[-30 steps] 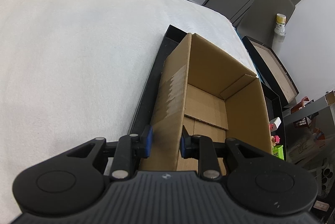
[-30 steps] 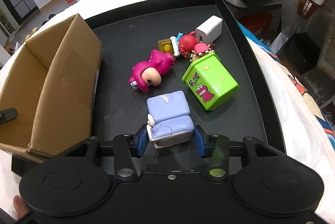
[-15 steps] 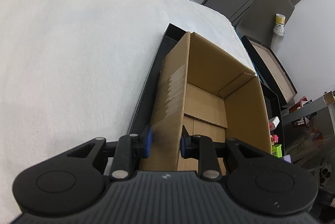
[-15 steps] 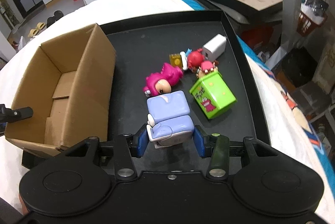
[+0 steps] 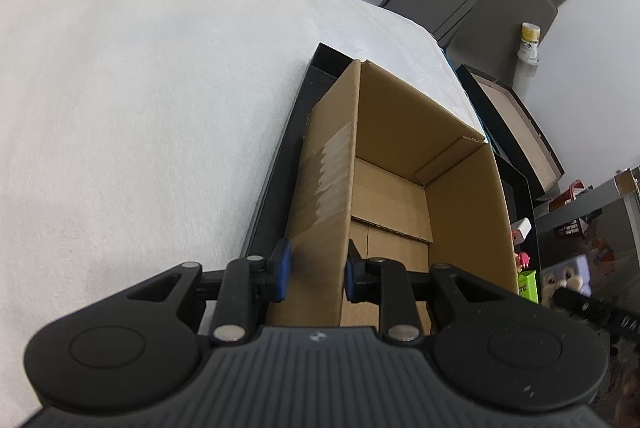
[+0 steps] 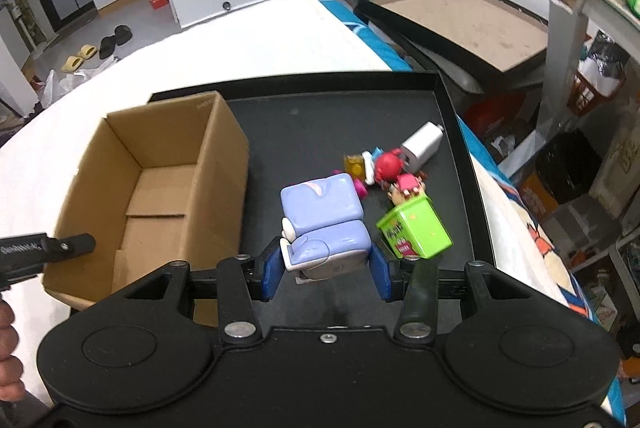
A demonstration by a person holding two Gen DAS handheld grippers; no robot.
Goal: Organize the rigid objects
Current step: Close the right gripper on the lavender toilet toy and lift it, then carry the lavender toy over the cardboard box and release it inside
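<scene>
One toy is sitting clamped between your right gripper [image 6: 325, 270] pads: the lavender block figure [image 6: 322, 216], held by its lower end with its long axis running away from you, clear above the black tray [image 6: 460, 132]. The cardboard box [image 6: 160, 184] is lying to the left of that gripper, its open mouth facing up and its long side running away from you, so the carry you are facing looks like a sideways one, over the box's near right wall. Your left gripper [image 5: 316, 270] is pinching the box's near-left wall, one pad outside and one inside, steadying it; that hand is the nearer one to the box. The green cube [image 6: 414, 228], white charger [image 6: 422, 146] and the small red and pink figures [image 6: 394, 172] are waiting on the tray, to the right of the held toy.
</scene>
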